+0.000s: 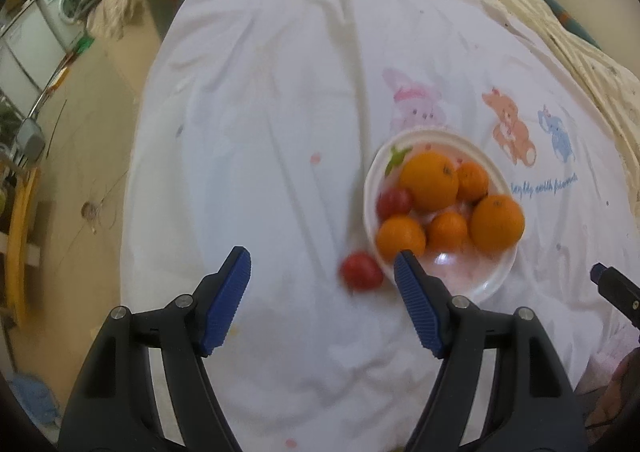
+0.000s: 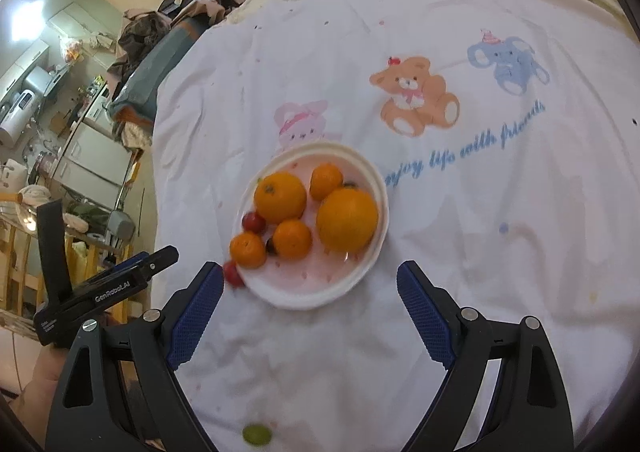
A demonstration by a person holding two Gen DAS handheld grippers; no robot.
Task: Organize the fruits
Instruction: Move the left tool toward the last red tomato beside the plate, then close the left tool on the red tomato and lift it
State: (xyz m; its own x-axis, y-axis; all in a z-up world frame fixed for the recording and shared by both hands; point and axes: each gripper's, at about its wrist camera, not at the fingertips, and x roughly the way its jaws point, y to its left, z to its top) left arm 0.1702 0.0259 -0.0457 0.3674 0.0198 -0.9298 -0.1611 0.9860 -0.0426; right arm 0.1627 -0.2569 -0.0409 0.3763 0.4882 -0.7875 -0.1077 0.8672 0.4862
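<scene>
On a white cartoon-printed bedsheet (image 2: 460, 252), a white bowl (image 2: 378, 187) held most of the gathered fruit: two large oranges (image 2: 347, 219), three small ones and a red cherry tomato (image 2: 253, 221). One stray tomato (image 1: 361, 270) lay just outside the rim, apparently yet to be collected, and a small green fruit (image 2: 256, 433) sat nearer the cameras. The left gripper (image 1: 322, 272) and the right gripper (image 2: 310, 276) both hung above, jaws apart, holding nothing.
</scene>
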